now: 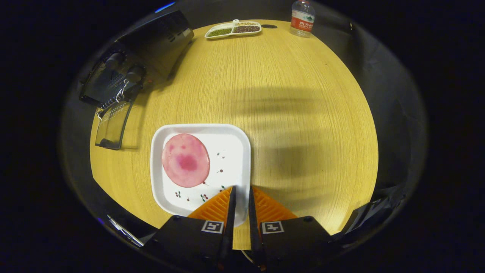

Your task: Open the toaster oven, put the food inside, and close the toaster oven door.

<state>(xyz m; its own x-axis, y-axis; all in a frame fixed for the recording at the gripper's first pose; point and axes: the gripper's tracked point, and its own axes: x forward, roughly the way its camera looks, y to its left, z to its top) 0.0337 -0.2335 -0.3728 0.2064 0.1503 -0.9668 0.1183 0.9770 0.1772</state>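
A white square plate (231, 151) lies on the wooden table just ahead of my fingers. A round pink slice of food (185, 160) rests on its left half. My gripper (241, 188) stands over the plate's near right corner, its orange fingers (216, 206) drawn close with the plate's right rim in the narrow gap between them. The black toaster oven (151, 45) sits at the table's far left corner, beyond the plate. Its glass door (111, 125) hangs open, folded down toward the table edge.
A white divided dish of beans (233, 29) and a plastic water bottle (302, 18) stand at the table's far edge. The round wooden table (303, 113) stretches bare to the right of the plate.
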